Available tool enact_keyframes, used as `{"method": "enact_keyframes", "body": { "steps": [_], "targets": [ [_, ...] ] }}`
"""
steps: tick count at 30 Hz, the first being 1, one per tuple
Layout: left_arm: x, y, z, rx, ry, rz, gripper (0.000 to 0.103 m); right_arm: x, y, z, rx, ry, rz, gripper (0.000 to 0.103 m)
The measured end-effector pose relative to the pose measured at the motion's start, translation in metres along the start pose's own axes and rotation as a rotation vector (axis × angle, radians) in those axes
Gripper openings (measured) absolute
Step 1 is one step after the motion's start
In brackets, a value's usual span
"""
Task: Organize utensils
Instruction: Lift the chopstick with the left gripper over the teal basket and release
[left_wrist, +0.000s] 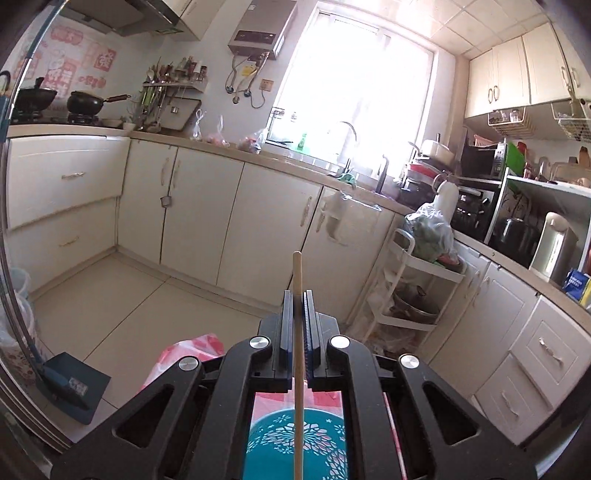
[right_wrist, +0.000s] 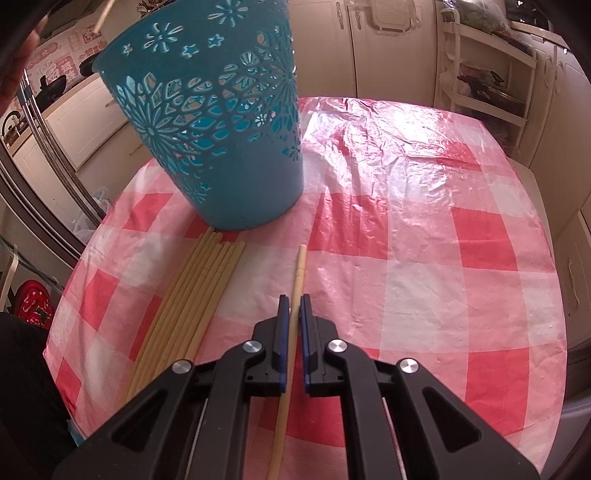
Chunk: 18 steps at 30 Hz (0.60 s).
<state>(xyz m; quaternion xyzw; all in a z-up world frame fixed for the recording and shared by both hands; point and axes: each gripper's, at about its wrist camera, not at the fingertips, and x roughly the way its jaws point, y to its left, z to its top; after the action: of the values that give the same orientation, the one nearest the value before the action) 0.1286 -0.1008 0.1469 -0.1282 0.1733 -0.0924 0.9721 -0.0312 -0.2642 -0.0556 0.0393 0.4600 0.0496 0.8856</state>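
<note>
My left gripper (left_wrist: 298, 293) is shut on a pale wooden chopstick (left_wrist: 297, 273) and holds it high above the teal cut-out basket (left_wrist: 295, 439), seen from above between the gripper's arms. My right gripper (right_wrist: 294, 297) is shut on another chopstick (right_wrist: 298, 269) just over the table. The teal basket (right_wrist: 221, 122) stands upright at the table's far left. A row of several chopsticks (right_wrist: 192, 291) lies flat in front of the basket, left of my right gripper. The tip of the left gripper's chopstick (right_wrist: 103, 14) shows at the top left of the right wrist view.
The table has a red-and-white checked plastic cover (right_wrist: 424, 229). Cream kitchen cabinets (left_wrist: 229, 214) run around the room. A white trolley (left_wrist: 410, 280) stands beyond the table's far side. A blue dustpan (left_wrist: 74, 387) lies on the floor at the left.
</note>
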Motion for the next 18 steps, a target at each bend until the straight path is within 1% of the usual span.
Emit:
{"method": "enact_keyframes", "body": {
  "steps": [4, 6, 9, 14, 16, 17, 18],
  "targets": [
    [0.025, -0.005, -0.019, 0.030, 0.030, 0.037, 0.005, 0.000, 0.000, 0.000, 0.000, -0.002, 0.002, 0.007],
    [0.030, -0.003, -0.030, 0.044, 0.048, 0.049, 0.005, 0.000, -0.001, 0.000, 0.000, -0.002, 0.003, 0.007],
    [0.033, 0.000, -0.048, 0.076, 0.093, 0.072, 0.005, 0.000, 0.000, -0.001, -0.004, -0.004, -0.001, 0.007],
    [0.036, 0.011, -0.071, 0.120, 0.197, 0.114, 0.007, -0.001, 0.003, -0.002, -0.031, -0.010, -0.019, 0.007],
    [0.035, 0.015, -0.079, 0.136, 0.254, 0.130, 0.010, -0.001, 0.003, -0.002, -0.035, -0.009, -0.018, 0.007],
    [0.031, 0.017, -0.082, 0.137, 0.275, 0.142, 0.017, -0.001, 0.003, -0.001, -0.035, -0.008, -0.017, 0.007],
    [0.025, 0.021, -0.083, 0.135, 0.287, 0.151, 0.031, -0.001, 0.003, -0.001, -0.035, -0.007, -0.016, 0.007]
  ]
}}
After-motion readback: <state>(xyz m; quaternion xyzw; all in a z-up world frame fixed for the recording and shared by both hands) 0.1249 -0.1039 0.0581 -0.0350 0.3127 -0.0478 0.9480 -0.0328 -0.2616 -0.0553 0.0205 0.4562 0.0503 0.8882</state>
